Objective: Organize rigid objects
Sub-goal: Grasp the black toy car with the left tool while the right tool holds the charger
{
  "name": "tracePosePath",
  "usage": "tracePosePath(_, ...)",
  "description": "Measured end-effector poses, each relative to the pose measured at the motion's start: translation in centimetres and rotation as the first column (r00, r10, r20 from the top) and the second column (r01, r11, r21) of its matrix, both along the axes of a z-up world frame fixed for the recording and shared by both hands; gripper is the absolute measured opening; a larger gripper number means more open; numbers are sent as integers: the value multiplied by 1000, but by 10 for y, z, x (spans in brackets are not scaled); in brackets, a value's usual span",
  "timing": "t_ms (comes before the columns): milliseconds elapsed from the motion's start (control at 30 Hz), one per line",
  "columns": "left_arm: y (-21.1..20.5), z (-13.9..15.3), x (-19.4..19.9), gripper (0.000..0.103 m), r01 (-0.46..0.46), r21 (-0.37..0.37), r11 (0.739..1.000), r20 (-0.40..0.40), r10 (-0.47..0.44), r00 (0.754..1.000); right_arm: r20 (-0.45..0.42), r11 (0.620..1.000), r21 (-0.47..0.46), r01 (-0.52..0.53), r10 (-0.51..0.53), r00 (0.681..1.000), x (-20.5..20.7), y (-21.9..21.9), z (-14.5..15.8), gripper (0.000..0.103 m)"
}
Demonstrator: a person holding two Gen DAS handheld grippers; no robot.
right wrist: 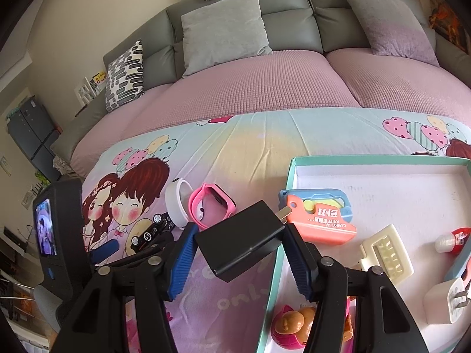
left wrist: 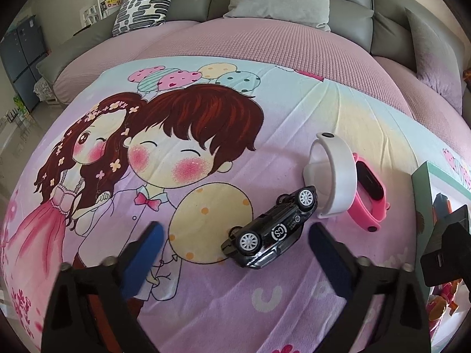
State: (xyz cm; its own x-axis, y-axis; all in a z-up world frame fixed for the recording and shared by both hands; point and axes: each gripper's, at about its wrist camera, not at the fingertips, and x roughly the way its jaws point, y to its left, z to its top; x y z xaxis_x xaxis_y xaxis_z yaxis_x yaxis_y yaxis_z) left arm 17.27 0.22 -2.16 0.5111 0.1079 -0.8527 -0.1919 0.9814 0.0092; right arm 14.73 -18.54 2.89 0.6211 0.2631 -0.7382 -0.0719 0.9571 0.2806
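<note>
A black toy car point(left wrist: 272, 231) lies on its side on the cartoon blanket, just ahead of my open, empty left gripper point(left wrist: 235, 245). A white wristband point(left wrist: 334, 173) and a pink watch point(left wrist: 369, 192) lie behind it; they also show in the right wrist view, the white wristband point(right wrist: 173, 203) and the pink watch point(right wrist: 210, 206). My right gripper point(right wrist: 240, 250) is shut on a black charger plug point(right wrist: 241, 242), held over the left rim of the teal-edged white tray point(right wrist: 382, 158). The car shows small in that view point(right wrist: 150, 231).
The tray holds an orange carrot knife toy point(right wrist: 321, 220), a cream clip point(right wrist: 385, 253), a red-capped item point(right wrist: 453, 238), a white plug point(right wrist: 447, 297) and a pink figure point(right wrist: 291, 326). A grey sofa with cushions point(right wrist: 223, 29) stands behind. The left gripper's body point(right wrist: 59, 235) is at left.
</note>
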Motion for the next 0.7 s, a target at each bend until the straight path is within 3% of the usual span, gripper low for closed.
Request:
tracePosePath(133, -2, -4, 3, 73, 6, -18, 1000, -16, -7, 1000, -2, 1000, 3, 0, 0, 1000, 0, -1, 0, 62)
tracePosePath(200, -4, -2, 2, 55, 15, -22, 1000, -7, -15, 1000, -4, 1000, 1, -1, 1, 1000, 0, -1, 0, 62)
tracePosePath(233, -4, -1, 2, 51, 20, -29, 999, -2, -20, 1000, -6, 1000, 0, -3, 3, 1000, 0, -1, -1, 62)
tracePosePath(700, -1, 20, -8, 51, 12, -21, 1000, 56, -11, 998, 1, 1000, 6, -7, 7, 1000, -1, 0, 2, 62)
